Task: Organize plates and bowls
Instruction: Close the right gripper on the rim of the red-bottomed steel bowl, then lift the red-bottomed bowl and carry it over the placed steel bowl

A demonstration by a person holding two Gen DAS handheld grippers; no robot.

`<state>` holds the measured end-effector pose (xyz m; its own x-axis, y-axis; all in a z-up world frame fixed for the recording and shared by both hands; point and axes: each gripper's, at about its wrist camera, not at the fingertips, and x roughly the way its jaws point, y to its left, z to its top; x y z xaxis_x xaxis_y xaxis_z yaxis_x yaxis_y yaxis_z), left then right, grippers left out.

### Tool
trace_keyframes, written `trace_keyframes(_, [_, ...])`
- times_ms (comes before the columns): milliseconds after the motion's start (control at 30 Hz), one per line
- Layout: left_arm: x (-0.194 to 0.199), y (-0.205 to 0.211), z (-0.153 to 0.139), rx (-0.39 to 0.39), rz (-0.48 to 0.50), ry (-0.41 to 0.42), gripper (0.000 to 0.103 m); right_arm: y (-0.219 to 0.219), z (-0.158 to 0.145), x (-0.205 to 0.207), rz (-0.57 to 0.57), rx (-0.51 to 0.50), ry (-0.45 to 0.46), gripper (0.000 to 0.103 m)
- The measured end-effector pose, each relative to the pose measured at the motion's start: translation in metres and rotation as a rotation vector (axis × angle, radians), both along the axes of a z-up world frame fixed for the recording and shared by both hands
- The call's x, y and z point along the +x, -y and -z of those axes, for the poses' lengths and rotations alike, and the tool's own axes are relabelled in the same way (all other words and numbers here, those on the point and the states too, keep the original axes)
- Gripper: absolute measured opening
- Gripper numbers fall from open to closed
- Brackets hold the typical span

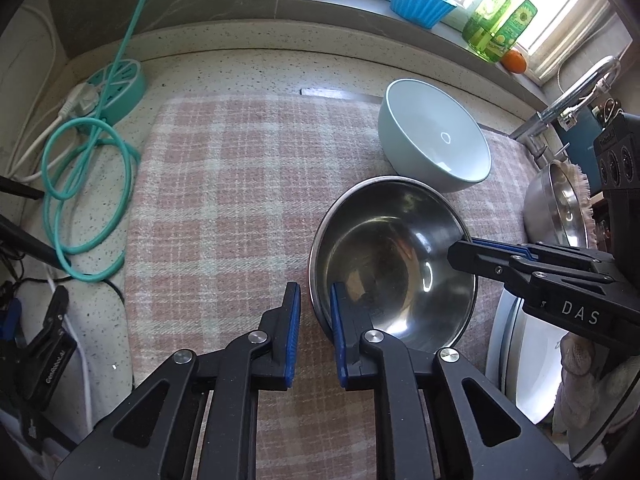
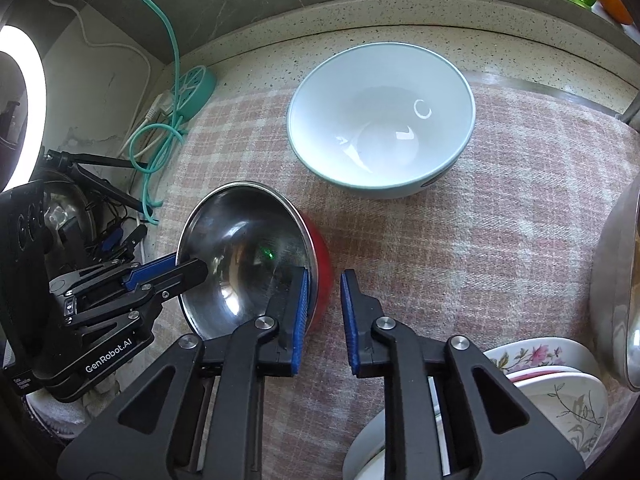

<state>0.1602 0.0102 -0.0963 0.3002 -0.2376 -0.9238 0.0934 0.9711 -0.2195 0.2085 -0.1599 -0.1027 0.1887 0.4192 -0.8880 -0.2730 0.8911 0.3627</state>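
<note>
A steel bowl with a red outside [image 1: 394,258] [image 2: 244,252] sits tilted on the pink plaid cloth [image 1: 224,184] [image 2: 480,248]. My left gripper [image 1: 316,332] [image 2: 188,270] straddles its near rim, jaws a little apart, one finger inside the bowl. My right gripper [image 2: 325,320] [image 1: 464,248] straddles the opposite rim the same way. A pale blue ceramic bowl [image 1: 434,134] [image 2: 382,120] stands upright just behind the steel bowl. Floral plates [image 2: 556,392] lie stacked at lower right, and a white plate [image 1: 532,360] shows under the right gripper.
A large steel bowl [image 1: 554,208] [image 2: 616,300] stands at the cloth's right edge. A teal power strip [image 1: 120,88] with coiled cable lies at left. On the sill are a blue cup [image 1: 420,0], a green soap bottle [image 1: 504,16] and an orange. A faucet [image 1: 576,92] is at right.
</note>
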Motion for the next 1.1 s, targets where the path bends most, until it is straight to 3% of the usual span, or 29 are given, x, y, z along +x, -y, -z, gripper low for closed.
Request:
trace_keyframes(200, [0.0,0.004,0.0,0.024,0.024,0.014,0.01,-0.002,0.002,-0.002,-0.01,0.005,-0.01,0.011])
trace_keyframes(1100, [-0.001,0.004,-0.01,0.015,0.005,0.024,0.009,0.0,-0.009,-0.005,-0.018,0.015,0.014,0.011])
